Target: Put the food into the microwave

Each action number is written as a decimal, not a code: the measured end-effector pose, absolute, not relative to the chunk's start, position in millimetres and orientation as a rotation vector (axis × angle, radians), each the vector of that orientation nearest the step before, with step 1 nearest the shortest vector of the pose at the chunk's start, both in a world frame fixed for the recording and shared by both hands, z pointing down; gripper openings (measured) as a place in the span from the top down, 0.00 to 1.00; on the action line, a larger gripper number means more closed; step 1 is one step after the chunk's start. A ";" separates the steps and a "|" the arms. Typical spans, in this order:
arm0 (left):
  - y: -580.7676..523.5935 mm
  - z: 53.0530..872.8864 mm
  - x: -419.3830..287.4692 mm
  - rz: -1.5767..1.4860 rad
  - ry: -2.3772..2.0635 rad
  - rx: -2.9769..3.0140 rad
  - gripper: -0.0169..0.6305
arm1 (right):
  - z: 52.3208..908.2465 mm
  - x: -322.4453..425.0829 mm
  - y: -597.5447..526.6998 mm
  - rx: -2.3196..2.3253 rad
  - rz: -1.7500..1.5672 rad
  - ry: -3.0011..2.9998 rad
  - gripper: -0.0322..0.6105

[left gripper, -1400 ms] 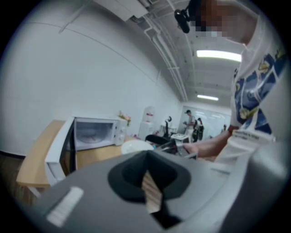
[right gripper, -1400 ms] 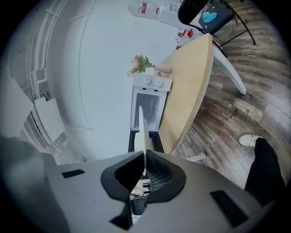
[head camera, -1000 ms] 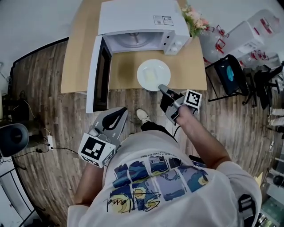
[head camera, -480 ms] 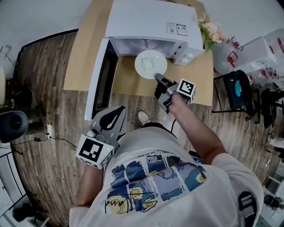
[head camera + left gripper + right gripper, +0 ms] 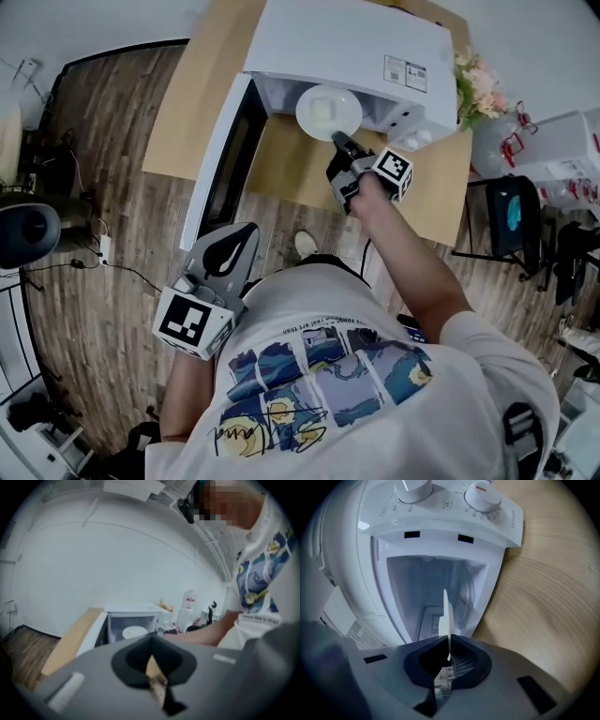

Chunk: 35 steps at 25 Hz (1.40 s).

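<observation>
The microwave [image 5: 347,47] stands at the back of the bench [image 5: 206,112], its door [image 5: 225,159] swung out to the left. The plate [image 5: 328,112], with the food [image 5: 323,110] on it, is at the microwave's mouth, its near rim in my right tool [image 5: 339,142]. Flowers [image 5: 478,84] stand right of the microwave. My left tool [image 5: 246,230] is near my body, over the floor [image 5: 94,187] in front of the door.

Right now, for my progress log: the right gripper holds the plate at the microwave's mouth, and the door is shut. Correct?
No: the door is open, swung out left of the microwave, as the head view shows. The right gripper does hold the plate at the microwave's mouth.
</observation>
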<state>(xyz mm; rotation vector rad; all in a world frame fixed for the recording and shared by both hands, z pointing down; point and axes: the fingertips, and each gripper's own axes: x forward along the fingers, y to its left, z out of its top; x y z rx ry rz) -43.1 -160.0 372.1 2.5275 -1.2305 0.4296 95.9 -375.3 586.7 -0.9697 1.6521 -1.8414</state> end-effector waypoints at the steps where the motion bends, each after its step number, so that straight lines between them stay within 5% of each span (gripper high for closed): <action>1: -160.4 372.7 -44.7 0.434 -1.242 2.518 0.96 | 589.2 94.3 -381.5 -0.970 -1.839 1.646 0.93; 35: -175.3 381.1 -61.3 0.429 -1.403 2.351 0.96 | 616.4 108.3 -479.6 -1.290 -1.696 1.598 0.93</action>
